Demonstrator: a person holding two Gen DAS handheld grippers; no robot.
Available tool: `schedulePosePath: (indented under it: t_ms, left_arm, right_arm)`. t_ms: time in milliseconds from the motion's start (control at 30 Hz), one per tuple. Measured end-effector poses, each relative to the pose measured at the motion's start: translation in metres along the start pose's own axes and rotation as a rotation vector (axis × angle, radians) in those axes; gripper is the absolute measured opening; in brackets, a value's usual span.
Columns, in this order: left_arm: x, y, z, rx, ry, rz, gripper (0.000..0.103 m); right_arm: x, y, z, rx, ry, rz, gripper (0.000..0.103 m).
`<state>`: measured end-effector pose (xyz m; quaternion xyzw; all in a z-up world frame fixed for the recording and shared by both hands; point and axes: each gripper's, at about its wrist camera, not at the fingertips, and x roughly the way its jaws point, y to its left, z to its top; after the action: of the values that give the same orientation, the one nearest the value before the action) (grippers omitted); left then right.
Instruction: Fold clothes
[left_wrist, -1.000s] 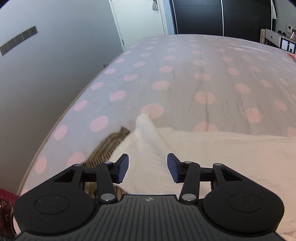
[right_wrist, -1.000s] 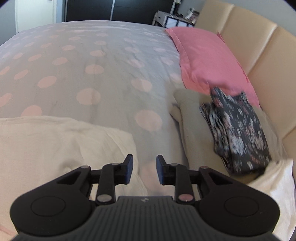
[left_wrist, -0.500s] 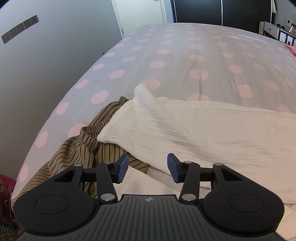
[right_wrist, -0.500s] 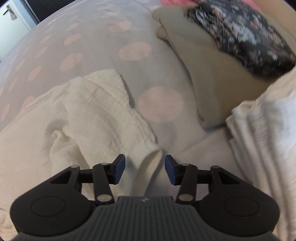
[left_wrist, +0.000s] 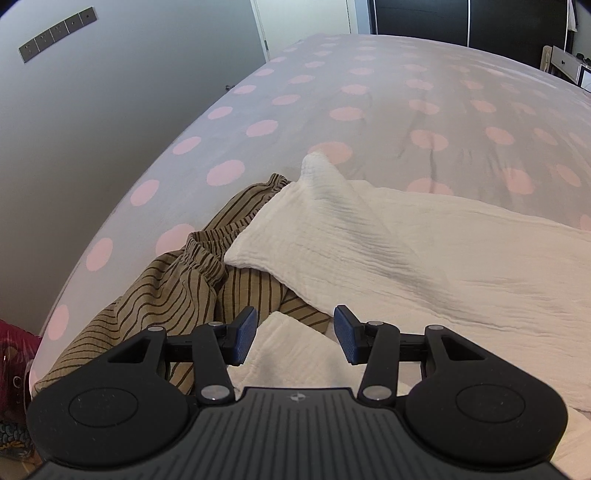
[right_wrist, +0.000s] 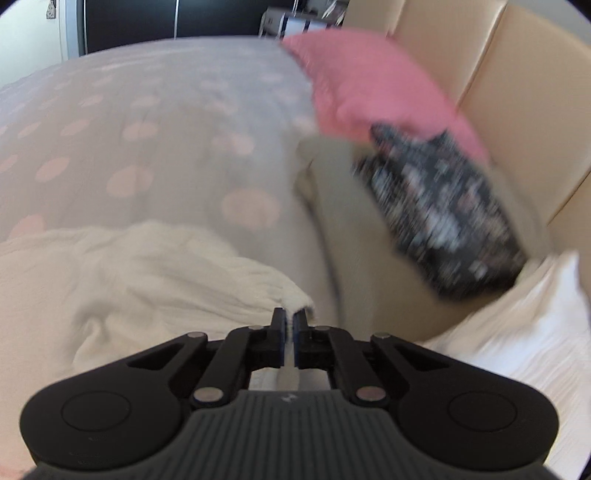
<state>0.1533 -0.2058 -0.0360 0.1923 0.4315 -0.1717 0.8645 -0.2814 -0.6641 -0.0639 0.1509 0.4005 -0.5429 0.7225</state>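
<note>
The cream garment (left_wrist: 424, 236) lies spread across the polka-dot bed (left_wrist: 332, 92), one end resting over a crumpled striped garment (left_wrist: 173, 291) near the bed's edge, the other end reaching toward the pink pillow (right_wrist: 369, 85). The right claw (right_wrist: 290, 326) is pressed together on a corner of that cream cloth (right_wrist: 155, 273), the fabric bunched up into the jaws, probably so this end can be lifted and carried over to make a fold. The view there is smeared, which suggests the hand is moving quickly. It points forward and slightly down, low over the mattress. The left claw (left_wrist: 295, 334) is spread wide, holding nothing, hovering just above a cream edge with the striped cloth to its left; it looks lined up to take hold of the opposite end so both corners can travel together. Beyond the right claw a dark floral garment (right_wrist: 443, 218) sits on a beige piece, apparently already folded and set aside by the headboard (right_wrist: 517, 92).
</note>
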Motion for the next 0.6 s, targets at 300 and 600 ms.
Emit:
schedulePosePath:
  t_ms: [300,600]
  left_arm:
    - [0.002,0.003,0.001,0.016,0.002,0.005,0.044]
    - [-0.001,0.008,-0.004,0.015,0.011,0.004,0.044]
  right_arm:
    - [0.004,-0.003,0.03,0.034,-0.025,-0.056,0.016]
    - [-0.005,-0.007,0.006,-0.017,-0.003,-0.057,0.032]
